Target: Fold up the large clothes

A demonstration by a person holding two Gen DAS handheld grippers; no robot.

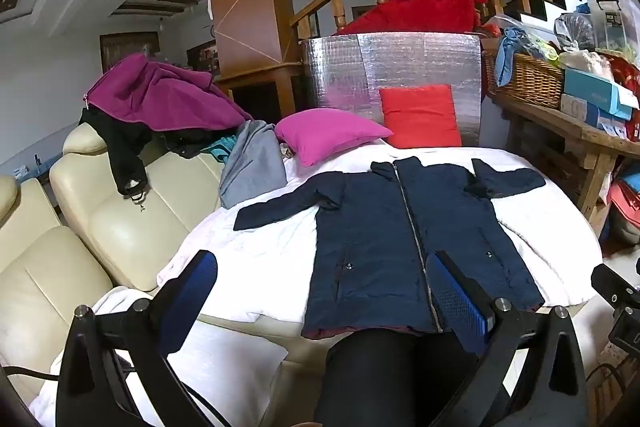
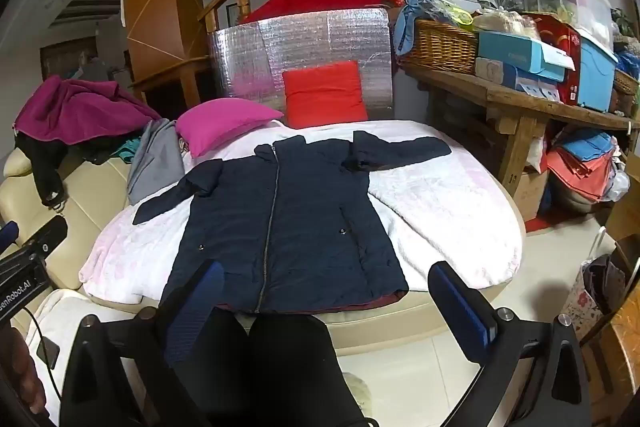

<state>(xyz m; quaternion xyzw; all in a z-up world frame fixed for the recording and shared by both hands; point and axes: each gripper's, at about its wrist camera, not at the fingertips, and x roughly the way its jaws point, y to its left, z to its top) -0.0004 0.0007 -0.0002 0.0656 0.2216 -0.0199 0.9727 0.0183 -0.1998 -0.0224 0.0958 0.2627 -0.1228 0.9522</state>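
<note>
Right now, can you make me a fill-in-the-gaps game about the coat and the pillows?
1. The navy coat lies flat with its zipper ____.
2. The pillow leaning on the silver foil board is ____.
3. The pink pillow lies to the ____ of the red pillow in the picture.
4. The left gripper and right gripper both have their jaws ____.

Missing words: closed; red; left; open

Black gripper [image 1: 324, 291] frames, blue textured pads [image 1: 456, 303], silver screws, black trousers [image 2: 288, 367].
</note>
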